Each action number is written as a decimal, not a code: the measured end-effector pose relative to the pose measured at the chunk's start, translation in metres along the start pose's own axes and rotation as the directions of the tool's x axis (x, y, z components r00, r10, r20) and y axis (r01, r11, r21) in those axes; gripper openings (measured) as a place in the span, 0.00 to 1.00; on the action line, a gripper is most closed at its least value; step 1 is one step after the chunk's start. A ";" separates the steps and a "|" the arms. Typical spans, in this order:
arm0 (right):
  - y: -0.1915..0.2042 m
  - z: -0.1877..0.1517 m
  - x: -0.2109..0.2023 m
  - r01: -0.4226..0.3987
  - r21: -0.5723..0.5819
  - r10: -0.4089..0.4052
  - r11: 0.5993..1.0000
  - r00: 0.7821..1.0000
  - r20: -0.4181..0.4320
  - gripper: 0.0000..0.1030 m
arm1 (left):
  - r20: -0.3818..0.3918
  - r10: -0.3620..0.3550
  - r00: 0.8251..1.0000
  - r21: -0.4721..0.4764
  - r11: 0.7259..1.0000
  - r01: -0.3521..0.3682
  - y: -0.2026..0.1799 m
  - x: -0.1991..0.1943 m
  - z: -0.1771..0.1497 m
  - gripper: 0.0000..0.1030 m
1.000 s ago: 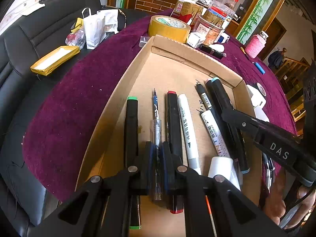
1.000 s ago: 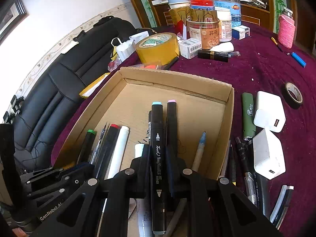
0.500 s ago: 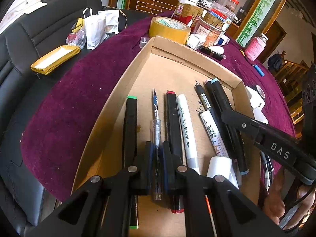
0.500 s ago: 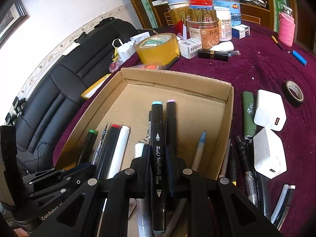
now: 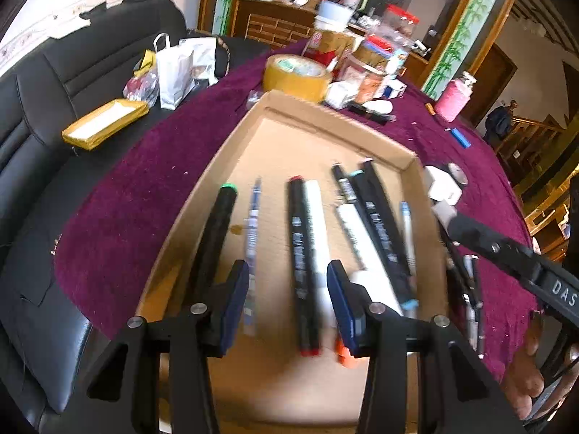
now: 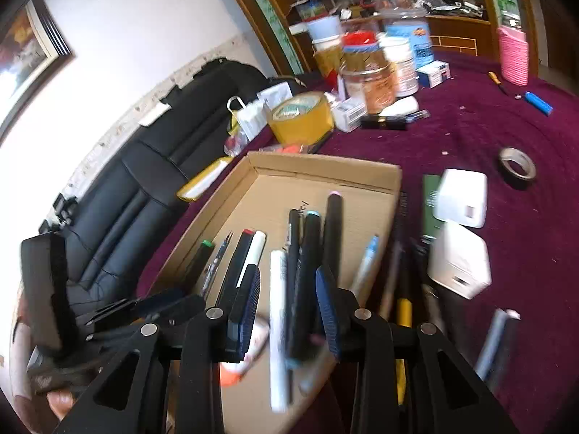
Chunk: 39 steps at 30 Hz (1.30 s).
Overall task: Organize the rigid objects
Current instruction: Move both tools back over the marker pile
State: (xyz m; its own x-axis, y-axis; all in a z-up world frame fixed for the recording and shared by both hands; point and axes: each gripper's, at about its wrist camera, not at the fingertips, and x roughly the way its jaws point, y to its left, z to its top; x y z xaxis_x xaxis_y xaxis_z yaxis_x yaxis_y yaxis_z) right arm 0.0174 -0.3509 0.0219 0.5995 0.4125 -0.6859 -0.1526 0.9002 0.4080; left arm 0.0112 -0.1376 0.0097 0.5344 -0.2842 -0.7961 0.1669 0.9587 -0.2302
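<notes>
Left wrist view: my left gripper has just been opening, its fingers spread and gripping nothing, above the red-capped marker lying in the cardboard tray. My right gripper has likewise just been opening, hanging empty over the teal-capped marker there.

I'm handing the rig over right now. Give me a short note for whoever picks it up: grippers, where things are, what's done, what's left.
Left hand-held gripper: jaws just opened, holding nothing; the clear blue pen lies in the cardboard tray.
Right hand-held gripper: jaws just opened, nothing gripped; the black marker lies in the tray.
Done: a row of pens and markers is in the tray.
Left: pens, green marker and two white chargers lie on the purple cloth right of the tray.
</notes>
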 end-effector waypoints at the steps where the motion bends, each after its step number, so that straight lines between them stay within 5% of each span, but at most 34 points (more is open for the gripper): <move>1: -0.005 -0.004 -0.008 -0.002 0.008 0.002 1.000 1.000 0.006 0.34 | 0.007 -0.006 1.000 0.011 1.000 0.006 -0.006 -0.004 -0.002 0.42; 13: -0.103 -0.079 -0.069 0.165 0.177 -0.159 0.970 0.986 -0.049 0.33 | -0.026 -0.159 0.987 0.159 0.974 0.161 -0.110 -0.007 -0.035 0.50; 22: -0.114 -0.085 -0.053 0.227 0.168 -0.211 0.959 0.972 -0.104 0.33 | -0.048 -0.152 0.987 0.202 0.967 0.158 -0.130 -0.010 -0.045 0.50; 28: -0.111 -0.086 -0.050 0.297 0.133 -0.282 0.946 0.952 -0.117 0.17 | -0.064 -0.160 0.985 0.231 0.958 0.170 -0.141 -0.011 -0.051 0.50; 37: -0.145 -0.091 -0.077 0.377 0.179 -0.368 0.909 0.926 -0.082 0.16 | -0.167 -0.194 0.967 0.337 0.910 0.241 -0.190 0.013 -0.070 0.50; 39: -0.154 -0.092 -0.082 0.354 0.197 -0.347 0.914 0.935 -0.070 0.16 | -0.205 -0.195 0.959 0.354 0.899 0.259 -0.202 0.024 -0.074 0.50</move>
State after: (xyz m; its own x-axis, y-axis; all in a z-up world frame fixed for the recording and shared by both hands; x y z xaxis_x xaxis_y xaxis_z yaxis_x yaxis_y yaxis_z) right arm -0.0801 -0.5108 -0.0401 0.5585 0.0833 -0.8253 0.2275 0.9414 0.2489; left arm -0.0711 -0.3376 -0.0039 0.3102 -0.4579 -0.8331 0.5813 0.7848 -0.2149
